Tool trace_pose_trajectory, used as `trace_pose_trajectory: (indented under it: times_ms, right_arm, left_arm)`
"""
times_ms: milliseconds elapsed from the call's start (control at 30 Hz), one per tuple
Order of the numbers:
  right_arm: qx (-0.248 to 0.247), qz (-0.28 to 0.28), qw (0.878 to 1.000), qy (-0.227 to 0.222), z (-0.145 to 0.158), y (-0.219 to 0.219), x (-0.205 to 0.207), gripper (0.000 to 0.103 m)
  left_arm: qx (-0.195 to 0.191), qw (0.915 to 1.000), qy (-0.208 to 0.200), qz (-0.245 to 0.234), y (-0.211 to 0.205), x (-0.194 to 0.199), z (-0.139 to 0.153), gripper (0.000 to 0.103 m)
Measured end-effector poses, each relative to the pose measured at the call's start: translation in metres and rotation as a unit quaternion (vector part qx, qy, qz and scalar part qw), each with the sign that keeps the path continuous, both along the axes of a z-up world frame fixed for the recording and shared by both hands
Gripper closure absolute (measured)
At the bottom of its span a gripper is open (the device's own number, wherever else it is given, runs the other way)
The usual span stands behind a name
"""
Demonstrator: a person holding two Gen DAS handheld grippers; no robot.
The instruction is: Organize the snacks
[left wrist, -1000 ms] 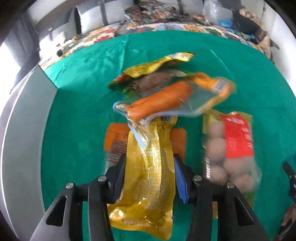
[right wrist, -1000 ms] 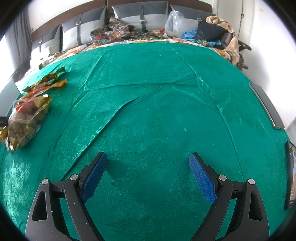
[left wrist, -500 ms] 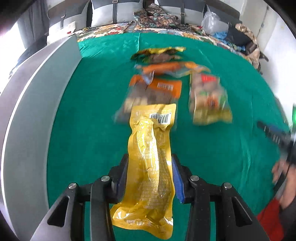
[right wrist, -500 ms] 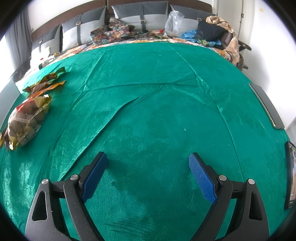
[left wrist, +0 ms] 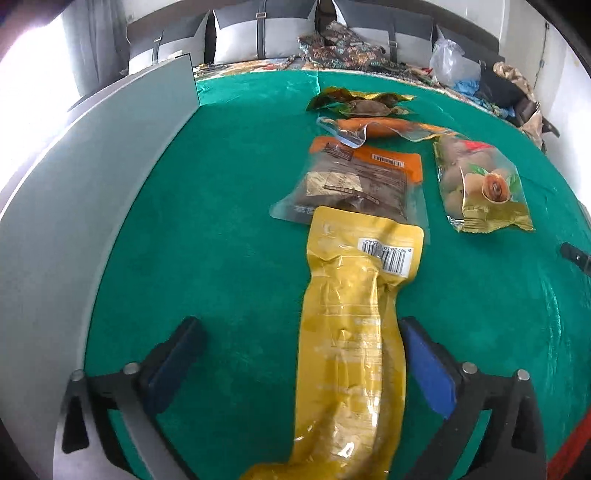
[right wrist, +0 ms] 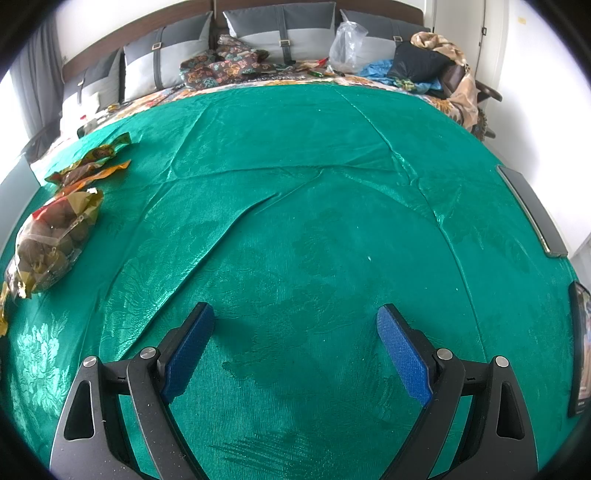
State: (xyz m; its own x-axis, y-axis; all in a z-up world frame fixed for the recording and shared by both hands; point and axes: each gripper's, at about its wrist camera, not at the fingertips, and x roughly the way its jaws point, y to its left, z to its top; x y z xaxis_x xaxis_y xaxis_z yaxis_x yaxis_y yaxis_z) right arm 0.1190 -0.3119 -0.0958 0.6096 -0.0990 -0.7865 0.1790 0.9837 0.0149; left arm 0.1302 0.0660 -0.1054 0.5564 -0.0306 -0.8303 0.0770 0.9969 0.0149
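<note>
Left wrist view: a long yellow snack pouch [left wrist: 354,332] lies on the green-covered worktop [left wrist: 229,229] between the wide-open jaws of the left gripper [left wrist: 295,354], its side against the right blue pad and well apart from the left one; the jaws grip nothing. At 12 o'clock its barcoded end overlaps a clear-and-orange packet [left wrist: 354,181]. Beyond that lie an orange sausage pack [left wrist: 380,129] and a gold-edged wrapper [left wrist: 358,103]. At 1 o'clock sits a bag of round snacks [left wrist: 480,184]. A grey panel [left wrist: 85,184] stands along the worktop from 8 to 11 o'clock. Right wrist view: the right gripper [right wrist: 295,347] hangs over bare green cloth, jaws spread wide and empty; the snack pile shows at 9 to 10 o'clock, and cushions [right wrist: 280,33] line the far edge.
</note>
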Motion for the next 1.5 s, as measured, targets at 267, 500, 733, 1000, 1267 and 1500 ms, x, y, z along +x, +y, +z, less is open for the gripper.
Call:
trace_pose_trajectory:
  times_ms: [267, 500, 733, 1000, 1267, 1500]
  right_arm:
    - [0.0, 0.0, 1.0, 0.0, 0.0001, -0.0003, -0.0001, 0.011]
    - [0.0, 0.0, 1.0, 0.0, 0.0, -0.0004, -0.0001, 0.011]
    - [0.0, 0.0, 1.0, 0.0, 0.0, -0.0004, 0.0, 0.011]
    - [0.0, 0.0, 1.0, 0.0, -0.0002, -0.0004, 0.0003, 0.011]
    - [0.0, 0.0, 1.0, 0.0, -0.0004, -0.0002, 0.0003, 0.011]
    - [0.0, 0.0, 1.0, 0.0, -0.0005, 0.0, 0.0005, 0.011]
  left_arm:
    - [-0.001, 0.9999, -0.013, 0.005, 0.003, -0.0005, -0.0012, 0.0]
    - [-0.001, 0.9998, -0.017, 0.009, 0.0045, -0.0064, -0.001, 0.0]
    - [-0.002, 0.9998, -0.019, 0.01, 0.0047, -0.007, -0.0007, 0.0]
    - [-0.002, 0.9998, -0.019, 0.01, 0.0054, -0.007, -0.0009, 0.0]
    - [-0.002, 0.9998, -0.019, 0.01, 0.0063, -0.007, -0.0012, 0.0]
    - [-0.002, 0.9998, -0.019, 0.01, 0.0066, -0.007, -0.0014, 0.0]
